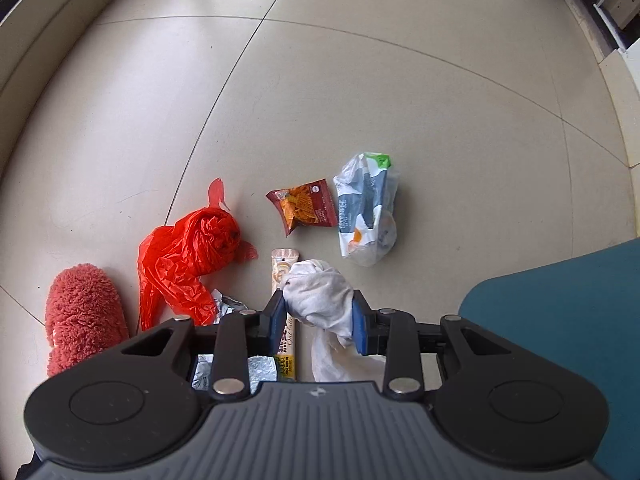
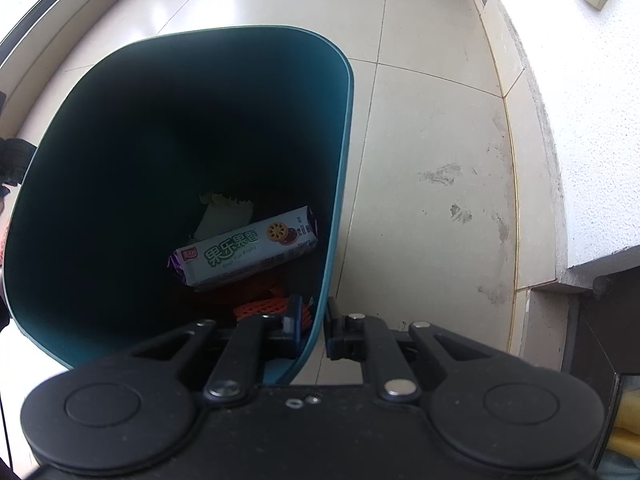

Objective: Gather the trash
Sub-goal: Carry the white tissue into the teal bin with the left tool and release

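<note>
My left gripper (image 1: 318, 312) is shut on a crumpled white tissue wad (image 1: 320, 292), held above the tiled floor. Below it lie a long beige snack wrapper (image 1: 285, 264), a red plastic bag (image 1: 192, 260), a dark red chip packet (image 1: 306, 206), a clear bag with a blue-white wrapper (image 1: 366, 208) and crumpled foil (image 1: 228, 306). My right gripper (image 2: 312, 324) is shut on the near rim of the teal trash bin (image 2: 340, 152). Inside the bin lie a white cookie box (image 2: 244, 250), pale paper (image 2: 224, 212) and orange netting (image 2: 260, 306).
A fluffy red slipper (image 1: 82, 312) lies at the left. The teal bin's side (image 1: 560, 320) shows at the right of the left wrist view. A white wall ledge (image 2: 580, 120) runs along the right. A window sill (image 1: 48, 32) borders the far left.
</note>
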A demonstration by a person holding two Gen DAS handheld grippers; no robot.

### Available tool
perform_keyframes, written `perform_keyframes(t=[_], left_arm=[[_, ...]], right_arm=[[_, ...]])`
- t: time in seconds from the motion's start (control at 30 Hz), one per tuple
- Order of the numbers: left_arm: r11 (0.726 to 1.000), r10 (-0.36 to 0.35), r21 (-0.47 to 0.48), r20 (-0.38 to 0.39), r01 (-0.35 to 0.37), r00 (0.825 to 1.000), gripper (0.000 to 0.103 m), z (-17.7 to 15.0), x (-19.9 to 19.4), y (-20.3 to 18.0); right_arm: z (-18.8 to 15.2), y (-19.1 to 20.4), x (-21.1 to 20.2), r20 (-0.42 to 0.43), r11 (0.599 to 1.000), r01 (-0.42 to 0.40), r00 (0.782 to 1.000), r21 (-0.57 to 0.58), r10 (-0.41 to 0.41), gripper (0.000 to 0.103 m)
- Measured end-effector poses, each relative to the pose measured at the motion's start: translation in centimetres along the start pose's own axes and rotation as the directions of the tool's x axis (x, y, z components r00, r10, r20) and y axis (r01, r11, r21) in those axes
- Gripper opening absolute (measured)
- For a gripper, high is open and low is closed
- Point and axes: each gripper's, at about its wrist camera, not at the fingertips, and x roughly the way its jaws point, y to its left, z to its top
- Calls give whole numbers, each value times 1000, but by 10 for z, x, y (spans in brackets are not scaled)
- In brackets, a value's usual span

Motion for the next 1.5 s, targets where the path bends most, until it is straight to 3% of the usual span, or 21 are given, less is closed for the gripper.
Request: perform_keyframes(t=[0.37, 0.5, 0.67, 0.8, 1.13, 1.23, 1.5], left_arm=[[978, -159, 157, 141, 137, 977, 32, -24, -133, -61], [955, -235, 228, 206, 188, 950, 32, -29, -183, -88], [922, -287, 338, 262, 191, 921, 32, -35, -218, -132], [899, -292, 398, 235, 183, 927, 32, -39, -206, -169], [878, -141, 472, 101, 77, 985, 32, -56, -104, -242], [869, -86, 493, 70, 40, 994, 33, -60, -74, -256], [869, -25, 494, -29, 36, 999, 33, -65, -22, -264]], right_arm=[[-1, -8, -13, 31, 999, -31, 999, 44, 30, 10], [-2, -7, -19, 50, 999, -29, 998, 38, 27, 10], [-2, -9, -25, 72, 999, -43, 997, 34, 40, 10], [-3, -10, -25, 78, 999, -46, 996, 27, 44, 10], [-4, -12, -26, 86, 998, -62, 995, 28, 59, 10], [-4, -13, -26, 87, 997, -65, 994, 29, 63, 11], [-4, -16, -25, 89, 996, -78, 993, 33, 75, 11]])
